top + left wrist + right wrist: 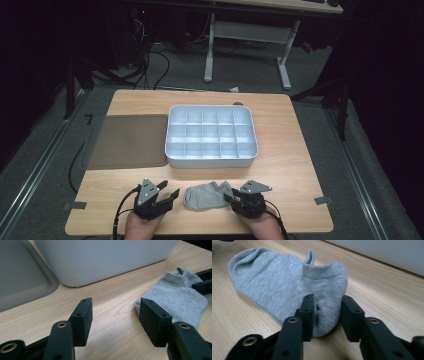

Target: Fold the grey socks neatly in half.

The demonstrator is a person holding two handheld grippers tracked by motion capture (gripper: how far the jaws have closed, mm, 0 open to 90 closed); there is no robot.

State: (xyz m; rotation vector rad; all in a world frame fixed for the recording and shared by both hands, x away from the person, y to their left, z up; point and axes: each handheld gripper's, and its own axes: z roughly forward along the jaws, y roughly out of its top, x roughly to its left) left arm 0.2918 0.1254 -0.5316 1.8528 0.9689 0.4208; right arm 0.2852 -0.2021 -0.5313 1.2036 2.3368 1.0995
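Right tongs (pixel 325 315) pinch the soft, limp grey ankle sock (pixel 287 292) at its cuff; left tongs (pixel 115 322) gape beside its toe, empty.

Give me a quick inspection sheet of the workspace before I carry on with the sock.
Surface: wooden table, flat, no spills seen.
Job's things: grey sock lying flat at the near edge; white divided bin behind it, compartments look empty.
Clutter: grey lid or tray left of the bin.
Grippers: left tongs open, just short of the sock's toe; right tongs pinching the cuff end.
Cables: one trails from each gripper; a bundle on the floor beyond.
Surroundings: grey carpet, white desk legs, dark background.
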